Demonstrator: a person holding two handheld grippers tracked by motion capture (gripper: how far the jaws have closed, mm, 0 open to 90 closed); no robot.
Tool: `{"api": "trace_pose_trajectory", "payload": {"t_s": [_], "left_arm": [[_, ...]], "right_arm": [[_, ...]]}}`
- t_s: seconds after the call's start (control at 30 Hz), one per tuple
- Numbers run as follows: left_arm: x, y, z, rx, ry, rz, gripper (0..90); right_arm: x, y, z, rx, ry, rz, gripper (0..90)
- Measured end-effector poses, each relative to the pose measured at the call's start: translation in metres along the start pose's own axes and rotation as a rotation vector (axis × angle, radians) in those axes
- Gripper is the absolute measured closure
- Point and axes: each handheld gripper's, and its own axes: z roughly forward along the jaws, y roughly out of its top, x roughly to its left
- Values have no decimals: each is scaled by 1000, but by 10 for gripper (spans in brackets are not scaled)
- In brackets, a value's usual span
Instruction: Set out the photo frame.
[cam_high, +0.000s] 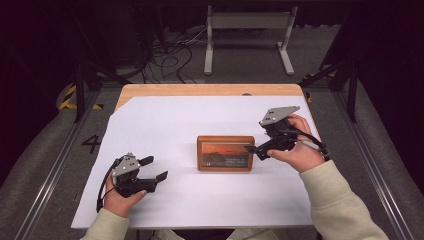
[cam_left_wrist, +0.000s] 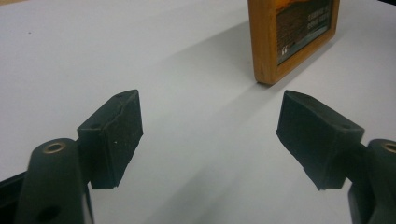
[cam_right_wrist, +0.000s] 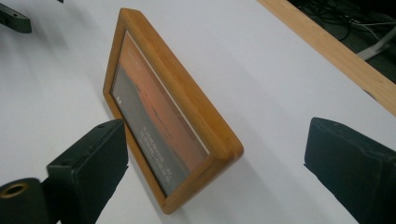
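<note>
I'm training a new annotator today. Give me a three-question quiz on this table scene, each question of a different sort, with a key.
1. True or false: the left hand-held gripper is clamped on the wooden picture frame.
2. Multiple choice: the frame is A) lying flat, B) standing on its edge, C) lifted off the table.
3. Fill in: the frame rests on a ___ sheet covering the table.

Key:
1. False; its jaws stand open with nothing between them, well apart from the frame.
2. B; the right hand-held gripper, jaws open, sits at its right end.
3. White.
</note>
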Motion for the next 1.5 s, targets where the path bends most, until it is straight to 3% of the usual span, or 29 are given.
{"api": "trace_pose_trajectory", "payload": {"t_s": [0.07, 0.3, 0.37, 0.7, 1.03, 1.27, 1.4, 1.5], "left_arm": [[2, -1, 0, -5, 4, -16, 230], [3, 0, 0, -8, -6, -13, 219], [3, 0, -1, -12, -9, -27, 211], [3, 1, -3, -17, -17, -15, 188], [1, 1, -3, -7, -28, -11, 174], [1, -1, -3, -19, -31, -20, 183], [1, 0, -4, -35, -33, -3, 187], [0, 0, -4, -30, -45, -19, 189]], "right_arm": [[-2, -7, -8, -20, -17, 27, 57], [-7, -23, -26, -72, -53, 80, 60], [-7, -28, -29, -80, -62, 77, 57], [0, -69, -34, -130, -67, 100, 42], [4, -107, -30, -163, -82, 132, 41], [8, -123, -18, -186, -92, 120, 37], [11, -134, -11, -211, -96, 117, 27], [14, -145, -4, -216, -116, 125, 27]]}}
